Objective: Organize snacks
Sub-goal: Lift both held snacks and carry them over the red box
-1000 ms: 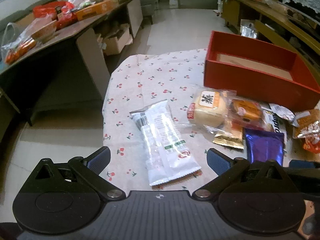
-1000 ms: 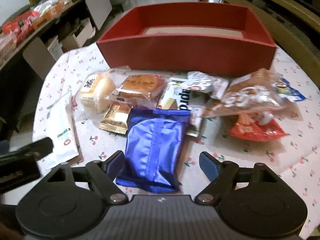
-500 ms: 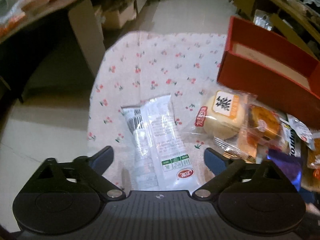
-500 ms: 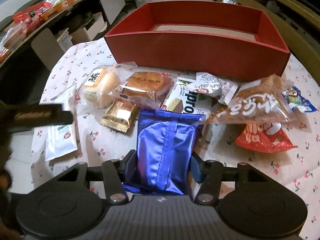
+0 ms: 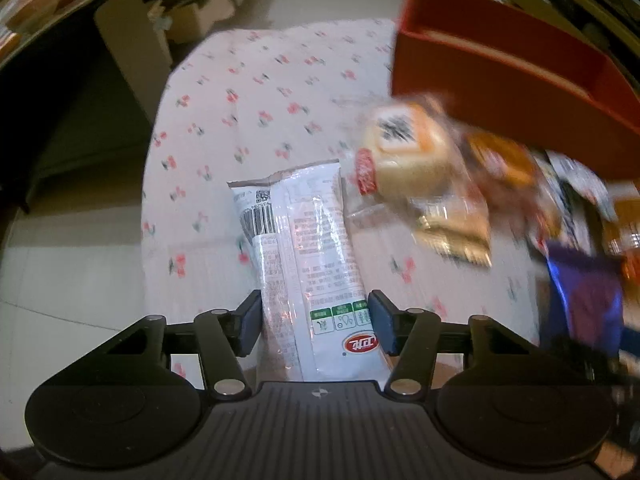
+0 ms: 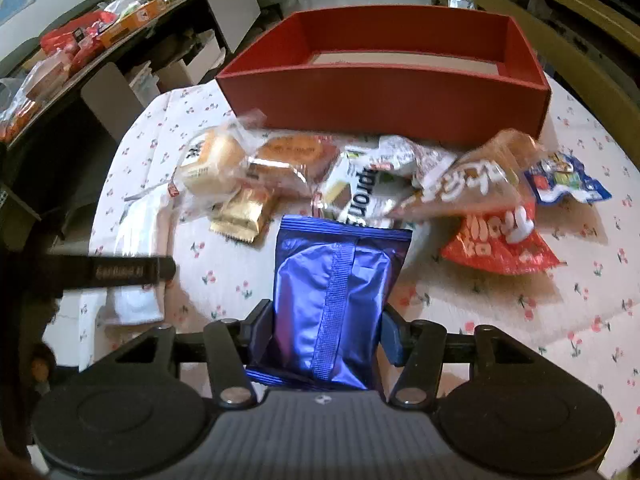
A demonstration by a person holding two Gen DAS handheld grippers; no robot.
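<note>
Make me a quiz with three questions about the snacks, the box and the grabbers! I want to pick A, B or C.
1. Where is the red box?
A. Behind the pile of snacks
B. Under the table
C. On top of the blue packet

2. What colour is the packet in the right hand-held gripper?
A. Green
B. Blue
C. Yellow

3. What is in the left hand-held gripper?
A. Nothing
B. A bun
C. A long white packet

Answers:
1. A, the box stands on the tablecloth beyond the snacks.
2. B, shiny blue foil sits between the pads, which press on its sides.
3. C, its jaws have just been closing and the white packet lies between them, pads against its edges.
</note>
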